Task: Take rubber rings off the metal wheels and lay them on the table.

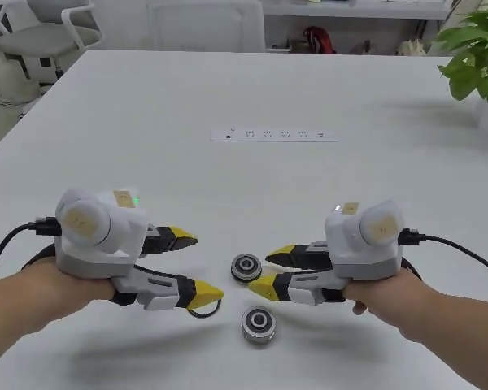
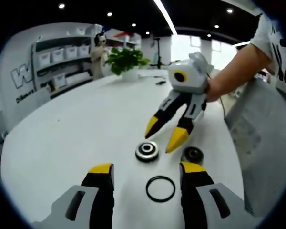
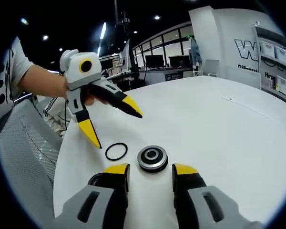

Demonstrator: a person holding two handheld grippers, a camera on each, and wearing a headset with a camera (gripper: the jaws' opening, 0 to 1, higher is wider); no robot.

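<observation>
Two round metal wheels (image 1: 246, 267), one thin rubber ring (image 2: 148, 189); left hand-held gripper (image 1: 203, 266) and right hand-held gripper (image 1: 262, 272) released.

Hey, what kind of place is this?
Probably an office or lab workroom: a big white table with a built-in socket strip, wall shelves of storage bins, and an office chair.

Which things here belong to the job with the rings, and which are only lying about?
For the job: far wheel; near wheel; ring, lying loose on the table; left gripper and right gripper, both open.

Lying about: socket strip; plant; chair.
</observation>
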